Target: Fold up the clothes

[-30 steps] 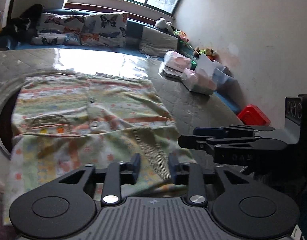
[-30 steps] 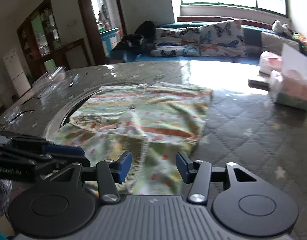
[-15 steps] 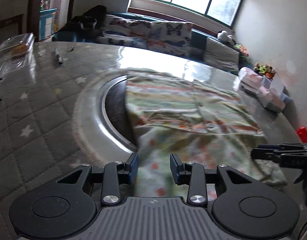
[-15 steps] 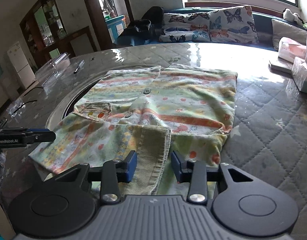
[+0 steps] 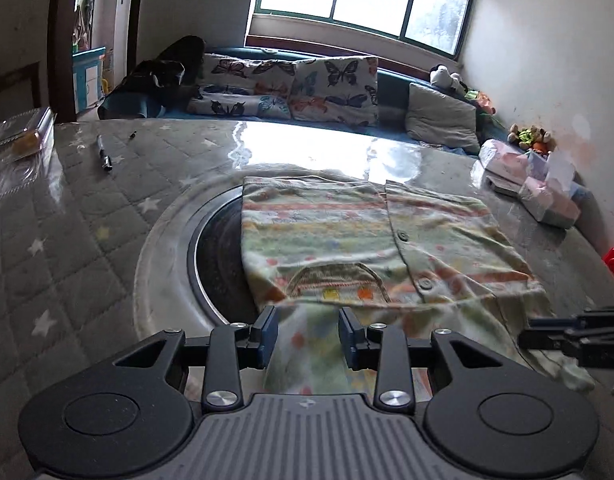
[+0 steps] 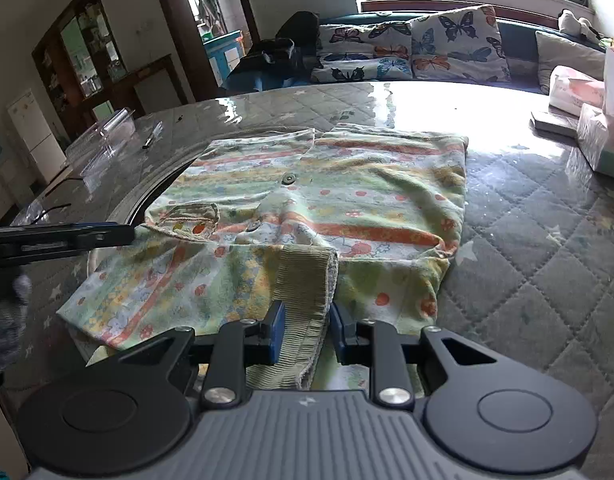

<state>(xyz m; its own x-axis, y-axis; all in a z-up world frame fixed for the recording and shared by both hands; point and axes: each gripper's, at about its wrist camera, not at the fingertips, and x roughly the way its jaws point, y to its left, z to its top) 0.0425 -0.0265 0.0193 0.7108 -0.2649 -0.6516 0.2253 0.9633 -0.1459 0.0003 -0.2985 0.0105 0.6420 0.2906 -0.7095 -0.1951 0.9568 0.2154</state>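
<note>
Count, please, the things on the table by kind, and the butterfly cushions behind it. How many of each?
Patterned garment: 1
Pen: 1
Clear plastic box: 1
Tissue packs: 2
Butterfly cushions: 2
Total: 7

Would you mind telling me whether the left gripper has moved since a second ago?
Yes. The left gripper has swung leftward along the shirt's near edge; the round metal ring, earlier barely visible, now fills its left view.
</note>
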